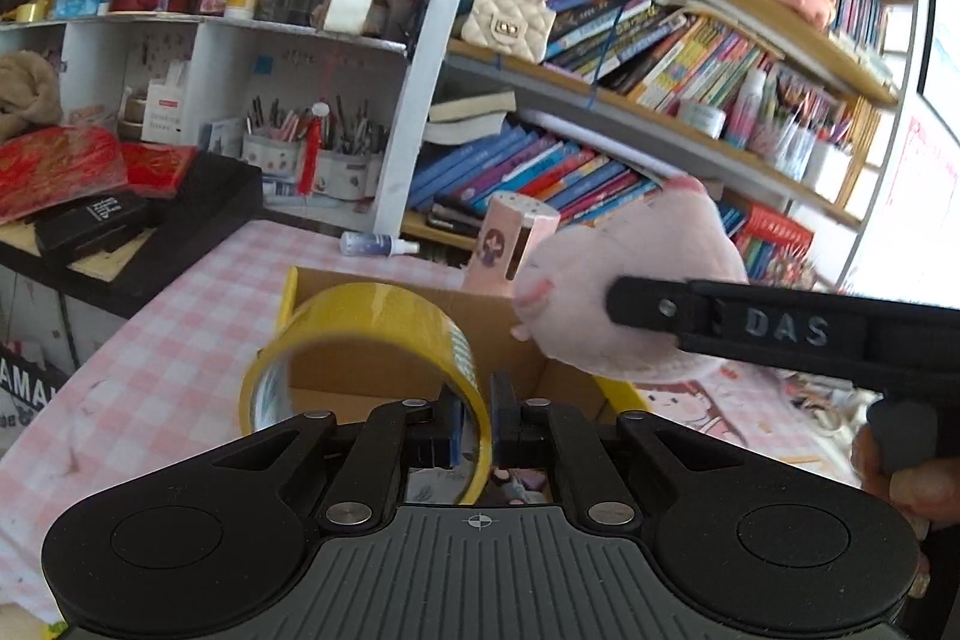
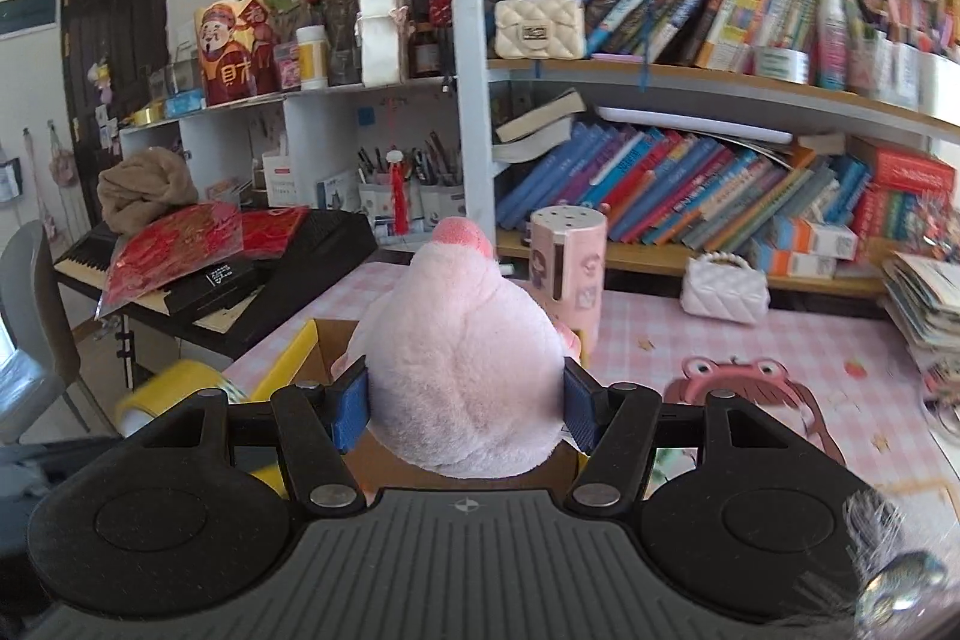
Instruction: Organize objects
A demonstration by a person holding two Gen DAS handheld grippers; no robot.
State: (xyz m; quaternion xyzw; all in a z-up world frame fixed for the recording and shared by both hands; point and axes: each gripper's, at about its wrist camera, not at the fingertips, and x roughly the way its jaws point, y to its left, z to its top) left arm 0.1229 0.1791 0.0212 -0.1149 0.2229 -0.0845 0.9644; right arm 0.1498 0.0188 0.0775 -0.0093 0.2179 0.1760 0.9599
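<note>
**Colours and patterns on the desk**

Yellow tape roll (image 1: 366, 340). Pale pink plush toy (image 2: 462, 370) with darker pink tip. Pink-and-white checked tablecloth (image 1: 180, 328). Brown cardboard box (image 1: 408, 352), yellow-edged. Pink cylinder container (image 2: 567, 262), dotted top. Cream quilted handbag (image 2: 540, 22). Blue pads (image 2: 354, 400) on black grippers.

Box mouth: the open brown cardboard box with yellow-taped flaps (image 1: 420, 340) has free room inside, reachable from above.
Above box, left: the yellow roll of packing tape (image 1: 372, 340), pinched by its wall in the left gripper (image 1: 477, 427), hangs over the near left part.
Above box, right: the pink plush toy (image 2: 462, 370), clamped in the right gripper (image 2: 465, 409), fills the space over the right side.
Behind box: a pink cylindrical holder with holes on top (image 2: 569, 259) stands just beyond the far edge.
Table right: the pink checked tablecloth (image 2: 690, 340) lies open, up to a small white quilted purse (image 2: 725, 289) and a stack of books (image 2: 924, 298).
Left of the table: a black keyboard (image 2: 252, 280) bearing red packets blocks that side.
</note>
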